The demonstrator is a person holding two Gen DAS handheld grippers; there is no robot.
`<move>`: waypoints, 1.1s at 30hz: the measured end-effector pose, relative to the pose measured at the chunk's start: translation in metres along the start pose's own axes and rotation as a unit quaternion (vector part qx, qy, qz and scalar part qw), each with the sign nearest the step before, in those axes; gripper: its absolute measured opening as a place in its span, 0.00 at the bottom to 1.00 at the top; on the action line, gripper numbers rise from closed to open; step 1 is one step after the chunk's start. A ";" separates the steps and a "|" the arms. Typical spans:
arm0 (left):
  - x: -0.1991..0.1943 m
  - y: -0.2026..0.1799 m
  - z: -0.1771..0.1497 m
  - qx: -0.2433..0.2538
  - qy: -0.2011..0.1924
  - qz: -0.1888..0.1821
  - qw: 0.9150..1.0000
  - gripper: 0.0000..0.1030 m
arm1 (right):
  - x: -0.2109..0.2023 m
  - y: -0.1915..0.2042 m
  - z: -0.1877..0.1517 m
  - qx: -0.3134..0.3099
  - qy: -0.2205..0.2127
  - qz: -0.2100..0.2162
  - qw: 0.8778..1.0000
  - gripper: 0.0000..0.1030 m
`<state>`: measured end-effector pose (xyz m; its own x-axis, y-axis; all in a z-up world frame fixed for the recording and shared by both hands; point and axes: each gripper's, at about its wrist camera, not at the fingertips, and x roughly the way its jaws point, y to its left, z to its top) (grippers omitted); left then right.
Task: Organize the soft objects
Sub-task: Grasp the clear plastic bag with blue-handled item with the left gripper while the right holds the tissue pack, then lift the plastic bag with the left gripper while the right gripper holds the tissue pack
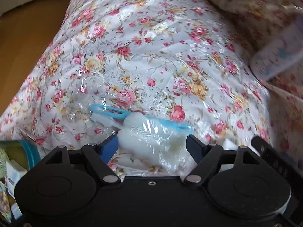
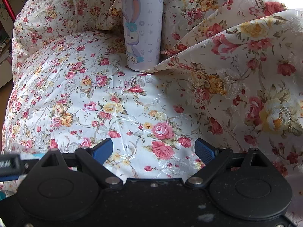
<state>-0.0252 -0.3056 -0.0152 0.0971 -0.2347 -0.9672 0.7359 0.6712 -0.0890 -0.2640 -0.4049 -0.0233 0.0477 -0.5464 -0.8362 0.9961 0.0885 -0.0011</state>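
Note:
A big floral pillow (image 1: 151,56) sealed in clear plastic fills the left wrist view. On its near end lie a white plastic-wrapped bundle (image 1: 151,140) and a light blue clip (image 1: 109,111). My left gripper (image 1: 151,145) points down at the bundle, open, with a fingertip close against each side and no squeeze showing. In the right wrist view my right gripper (image 2: 153,151) hangs open over the same pillow (image 2: 94,94), with nothing between its fingers. Part of the other gripper (image 1: 265,147) shows at the right.
A lilac bottle (image 2: 143,28) with a rabbit print stands at the pillow's far edge, blurred in the left wrist view (image 1: 276,56). Larger-print floral cloth (image 2: 246,75) drapes on the right. Wooden floor (image 1: 22,37) lies left, with a teal tin (image 1: 20,151) of small items.

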 end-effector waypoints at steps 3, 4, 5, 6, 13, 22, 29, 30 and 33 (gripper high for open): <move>0.006 -0.005 0.003 -0.007 0.003 0.007 1.000 0.80 | 0.001 0.001 0.000 -0.003 0.000 0.002 1.000 0.90; 0.008 -0.006 0.003 -0.009 0.004 0.010 1.000 0.80 | 0.001 0.001 0.000 -0.005 0.000 0.002 1.000 0.90; 0.008 -0.007 0.004 -0.011 0.004 0.011 1.000 0.81 | 0.001 0.002 0.000 -0.008 0.000 0.001 1.000 0.90; 0.009 -0.008 0.004 -0.012 0.004 0.012 1.000 0.81 | 0.002 0.003 0.000 -0.010 0.000 0.001 1.000 0.90; 0.010 -0.003 0.001 -0.039 0.015 0.011 0.999 0.83 | 0.003 0.005 0.000 -0.017 0.001 0.005 1.000 0.90; 0.020 -0.003 0.008 -0.055 0.036 0.012 0.998 0.83 | 0.003 0.007 -0.001 -0.022 -0.001 0.007 1.000 0.90; 0.022 -0.028 0.008 0.050 0.019 0.022 0.998 0.75 | 0.002 0.003 0.001 -0.015 -0.002 0.007 1.000 0.91; 0.022 -0.031 0.007 0.065 0.017 0.024 0.997 0.75 | 0.002 0.002 0.001 -0.015 -0.002 0.008 1.000 0.91; 0.021 -0.034 0.007 0.099 0.014 0.026 0.995 0.73 | 0.002 0.000 0.002 -0.014 0.000 0.012 1.000 0.91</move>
<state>-0.0433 -0.3379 -0.0309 0.1229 -0.1815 -0.9757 0.8481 0.5298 0.0082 -0.2641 -0.4075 -0.0238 0.0716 -0.5436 -0.8363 0.9921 0.1254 0.0034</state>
